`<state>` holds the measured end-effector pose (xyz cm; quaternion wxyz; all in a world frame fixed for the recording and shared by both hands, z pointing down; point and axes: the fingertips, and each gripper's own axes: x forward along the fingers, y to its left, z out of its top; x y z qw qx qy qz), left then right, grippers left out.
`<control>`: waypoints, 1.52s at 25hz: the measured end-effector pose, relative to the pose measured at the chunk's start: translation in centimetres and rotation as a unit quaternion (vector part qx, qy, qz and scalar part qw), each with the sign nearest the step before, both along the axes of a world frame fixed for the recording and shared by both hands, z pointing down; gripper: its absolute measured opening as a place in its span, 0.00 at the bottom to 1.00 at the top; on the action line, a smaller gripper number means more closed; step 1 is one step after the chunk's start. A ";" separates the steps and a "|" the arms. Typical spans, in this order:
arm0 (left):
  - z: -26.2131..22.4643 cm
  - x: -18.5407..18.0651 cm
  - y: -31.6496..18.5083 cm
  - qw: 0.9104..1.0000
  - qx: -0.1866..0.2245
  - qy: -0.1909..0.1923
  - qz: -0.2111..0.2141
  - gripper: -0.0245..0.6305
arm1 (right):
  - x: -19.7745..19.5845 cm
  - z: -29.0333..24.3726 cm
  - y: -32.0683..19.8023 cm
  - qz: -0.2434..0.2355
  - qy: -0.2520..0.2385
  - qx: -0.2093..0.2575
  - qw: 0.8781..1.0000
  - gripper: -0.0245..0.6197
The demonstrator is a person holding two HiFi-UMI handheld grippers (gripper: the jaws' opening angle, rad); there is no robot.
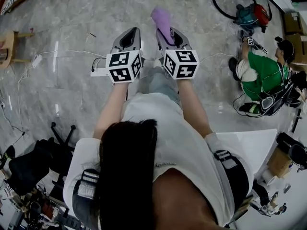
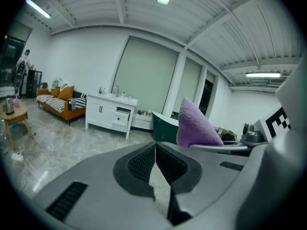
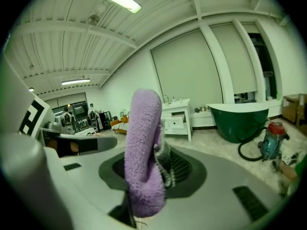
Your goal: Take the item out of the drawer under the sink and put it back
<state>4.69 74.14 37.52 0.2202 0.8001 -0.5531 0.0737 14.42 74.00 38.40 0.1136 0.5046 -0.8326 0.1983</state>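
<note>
A folded purple towel [image 3: 143, 152] is clamped upright between the jaws of my right gripper [image 3: 151, 169]. In the head view the same purple towel [image 1: 162, 22] sticks out ahead of the right gripper [image 1: 169, 38], held over the marble floor. My left gripper [image 1: 129, 38] is beside it on the left, jaws together with nothing between them; the left gripper view shows its pads meeting [image 2: 154, 164] and the towel [image 2: 194, 126] to its right. Far across the room stands the white sink cabinet [image 2: 111, 113], with one drawer [image 2: 121, 117] pulled open.
A green bathtub [image 3: 238, 119] stands right of the cabinet, with a vacuum cleaner [image 3: 269, 137] beside it. A seated person in green [image 1: 261, 78] is at the right. Cables and a white power strip [image 1: 99, 72] lie on the floor. An orange sofa [image 2: 60, 103] and a small wooden table [image 2: 13, 116] stand at the left.
</note>
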 end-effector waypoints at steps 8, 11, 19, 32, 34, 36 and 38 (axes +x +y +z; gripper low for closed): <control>0.0 3.4 -6.2 1.000 -0.010 0.002 -0.006 0.05 | 3.0 0.0 -6.0 -0.014 0.000 -0.007 1.000 0.28; -0.1 4.5 -8.3 1.000 -0.009 0.002 -0.007 0.05 | 3.9 0.1 -8.1 -0.018 0.002 -0.007 1.000 0.28; 0.1 6.4 -12.2 1.000 -0.016 0.001 -0.013 0.05 | 5.7 0.2 -12.1 -0.028 0.012 -0.010 0.999 0.28; 1.3 6.0 -16.1 0.999 -0.020 -0.005 -0.032 0.05 | 7.1 -0.5 -16.7 -0.011 0.023 0.002 1.000 0.28; 1.7 5.9 -16.9 0.999 -0.023 -0.007 -0.032 0.05 | 7.2 0.0 -17.5 -0.008 0.025 -0.001 1.000 0.28; 1.7 5.3 -17.9 0.999 -0.021 -0.002 -0.037 0.05 | 6.9 0.1 -18.4 -0.008 0.023 -0.003 1.000 0.28; 1.5 4.7 -19.0 0.999 -0.018 0.000 -0.039 0.05 | 6.4 0.1 -19.2 -0.006 0.015 -0.004 1.000 0.28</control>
